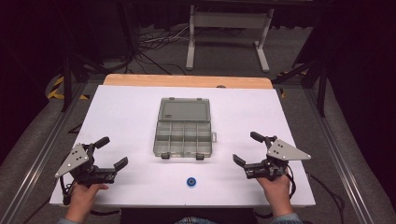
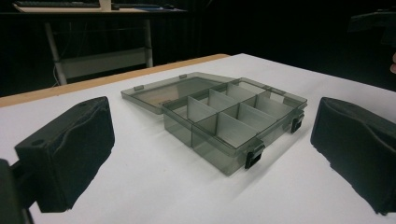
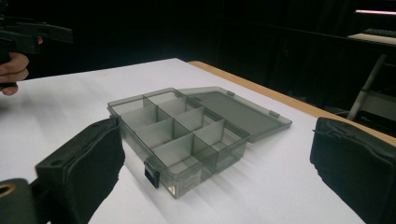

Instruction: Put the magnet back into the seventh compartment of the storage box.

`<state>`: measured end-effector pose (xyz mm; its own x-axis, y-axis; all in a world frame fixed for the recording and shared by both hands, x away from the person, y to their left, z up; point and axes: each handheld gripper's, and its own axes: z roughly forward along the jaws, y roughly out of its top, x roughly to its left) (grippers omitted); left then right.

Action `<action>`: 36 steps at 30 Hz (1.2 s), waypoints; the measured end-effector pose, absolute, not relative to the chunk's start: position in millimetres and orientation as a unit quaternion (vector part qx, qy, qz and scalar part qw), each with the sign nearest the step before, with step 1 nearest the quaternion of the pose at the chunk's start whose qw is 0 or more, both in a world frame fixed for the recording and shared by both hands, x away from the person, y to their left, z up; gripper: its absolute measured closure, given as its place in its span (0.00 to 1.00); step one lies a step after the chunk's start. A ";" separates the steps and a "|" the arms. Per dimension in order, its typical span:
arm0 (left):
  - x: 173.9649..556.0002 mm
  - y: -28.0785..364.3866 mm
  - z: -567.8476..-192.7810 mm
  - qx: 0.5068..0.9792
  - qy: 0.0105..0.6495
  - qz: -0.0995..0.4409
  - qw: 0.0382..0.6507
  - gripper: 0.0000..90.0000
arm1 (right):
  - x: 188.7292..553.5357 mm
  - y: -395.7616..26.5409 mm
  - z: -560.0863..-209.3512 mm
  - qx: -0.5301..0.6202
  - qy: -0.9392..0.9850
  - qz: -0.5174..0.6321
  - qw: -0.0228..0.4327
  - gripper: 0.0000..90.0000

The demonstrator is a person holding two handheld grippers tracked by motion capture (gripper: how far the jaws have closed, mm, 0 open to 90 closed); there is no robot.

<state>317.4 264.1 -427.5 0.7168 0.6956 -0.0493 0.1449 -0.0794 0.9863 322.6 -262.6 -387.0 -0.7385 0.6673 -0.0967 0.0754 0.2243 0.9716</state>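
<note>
Picking up the small blue ring calls for the nearer right gripper, jaws released like those of the left gripper, to descend squarely over it where it lies on the tabletop just before the open, empty compartment box.

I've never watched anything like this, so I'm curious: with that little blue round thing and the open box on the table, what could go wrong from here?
1. The small blue ring lies flat near the table's front edge; a clumsy pinch might push it off.
2. The compartments of the organizer box are narrow, so the ring could land in the wrong one or catch on a divider.
3. The open lid lies flat behind; a bump from the left gripper or right gripper may shift the light box.
</note>
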 end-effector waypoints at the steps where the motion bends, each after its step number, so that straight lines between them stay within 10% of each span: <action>1: 317.4 264.1 -427.5 0.699 0.301 0.227 0.608 0.00 | 323.2 -260.8 -386.4 0.250 0.739 0.570 0.259 0.04; 36: 317.5 263.5 -428.2 0.699 0.303 0.225 0.607 0.00 | 340.0 -203.9 -369.9 0.221 0.798 0.525 0.196 0.06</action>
